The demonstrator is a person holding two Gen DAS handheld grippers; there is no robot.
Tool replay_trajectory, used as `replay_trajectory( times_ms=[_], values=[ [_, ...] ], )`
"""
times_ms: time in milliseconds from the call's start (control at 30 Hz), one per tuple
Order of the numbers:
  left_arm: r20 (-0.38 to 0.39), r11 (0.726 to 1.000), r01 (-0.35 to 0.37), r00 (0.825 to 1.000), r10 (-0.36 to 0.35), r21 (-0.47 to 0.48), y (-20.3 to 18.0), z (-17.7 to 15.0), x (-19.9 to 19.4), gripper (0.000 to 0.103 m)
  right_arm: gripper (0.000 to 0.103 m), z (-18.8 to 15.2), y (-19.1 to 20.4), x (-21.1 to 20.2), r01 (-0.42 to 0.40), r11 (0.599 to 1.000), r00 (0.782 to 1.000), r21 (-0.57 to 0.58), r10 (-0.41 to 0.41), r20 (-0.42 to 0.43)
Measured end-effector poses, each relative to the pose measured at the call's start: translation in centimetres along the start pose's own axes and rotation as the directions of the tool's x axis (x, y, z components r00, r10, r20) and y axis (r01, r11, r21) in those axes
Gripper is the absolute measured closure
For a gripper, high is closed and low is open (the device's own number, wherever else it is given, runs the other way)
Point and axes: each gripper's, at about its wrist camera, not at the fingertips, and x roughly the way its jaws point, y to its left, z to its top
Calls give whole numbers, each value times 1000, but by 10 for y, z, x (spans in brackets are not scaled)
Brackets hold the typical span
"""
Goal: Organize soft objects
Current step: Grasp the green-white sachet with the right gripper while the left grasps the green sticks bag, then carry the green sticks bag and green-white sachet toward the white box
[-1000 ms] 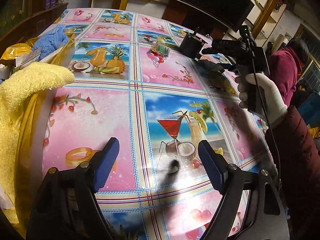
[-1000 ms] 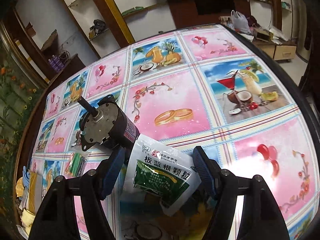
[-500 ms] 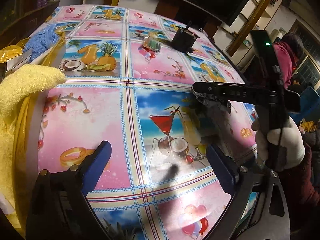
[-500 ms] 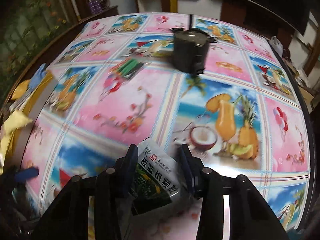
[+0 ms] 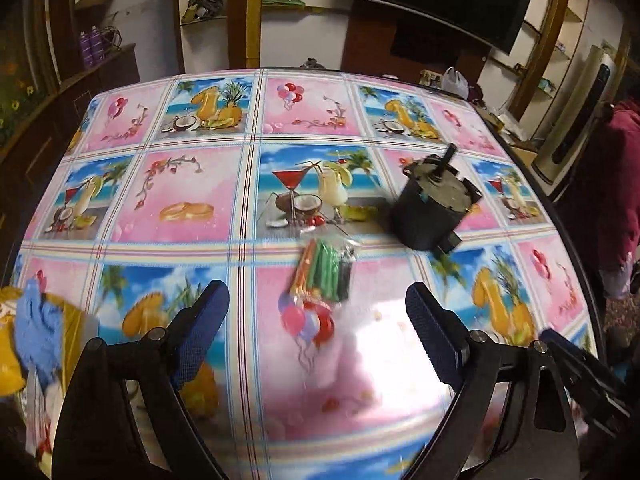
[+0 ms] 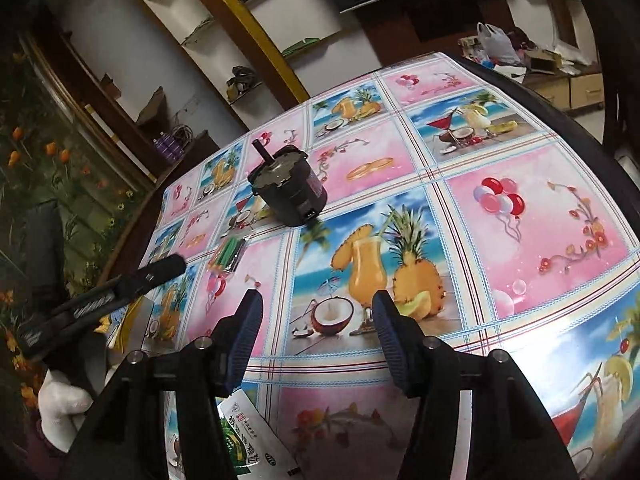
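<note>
One white-green printed sachet point(image 6: 244, 444)

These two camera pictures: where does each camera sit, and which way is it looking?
Left wrist view: sits on the left gripper, looking down across the fruit-print tablecloth at the clear packet of coloured sticks; its blue-padded fingers show.
Right wrist view: sits on the right gripper, jaws opening, nothing between; the white-gloved hand shows.
Both share the black cylindrical motor.

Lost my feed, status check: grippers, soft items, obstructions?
Left gripper open, empty. Right gripper opening, sachet dropped beneath its fingers. Clear packet ahead of left; black motor beside it.
</note>
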Motion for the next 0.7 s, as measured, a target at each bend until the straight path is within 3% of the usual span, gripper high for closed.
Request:
replay_trajectory(
  times_ms=[233,300,333,367,500,700],
  values=[
    [-102,998,-45,994,50,48,-4,10,60,13,46,12,-8,6,-31,996,999,89,32,-6],
    [-83,992,-68,994,77,109,-11,6,58,32,46,14,-11,8,-25,994,1000,109,25,-3],
    [-81,989,-42,995,54,139,-14,4,54,62,46,14,-13,8,-19,993,1000,117,20,-4],
    [-97,988,-44,994,59,150,-17,4,51,85,46,15,-15,8,-13,992,1000,124,14,-4],
    [-87,984,-32,995,48,176,-21,-4,33,85,45,16,-20,12,14,992,1000,129,-13,-10],
    [-45,987,108,994,-103,116,-12,-30,-29,85,45,15,-25,16,-10,991,999,133,15,-31]
  ],
)
